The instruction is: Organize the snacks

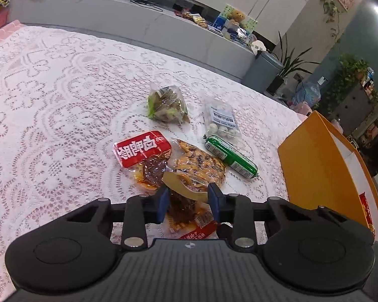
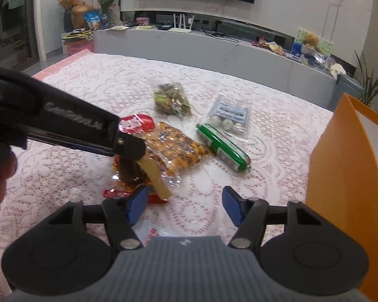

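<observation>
Several snack packets lie on a lace tablecloth [image 1: 50, 100]: a red-labelled packet [image 1: 143, 148], an orange-patterned packet [image 1: 199, 166], a green sausage [image 1: 230, 157], a clear bag of white balls [image 1: 221, 122] and a green-brown bag [image 1: 167, 105]. My left gripper [image 1: 189, 202] is open, its blue pads either side of a brown saucy packet [image 1: 186, 209] right under it. In the right wrist view the left gripper's black body [image 2: 63, 125] reaches over that packet [image 2: 131, 171]. My right gripper [image 2: 185, 207] is open and empty above bare cloth, right of the packet.
An orange box [image 1: 322, 168] stands at the right table edge, also in the right wrist view [image 2: 347, 176]. Behind the table runs a grey low counter [image 2: 214, 47] with a router, cables and more snacks. Plants and a bin stand far right.
</observation>
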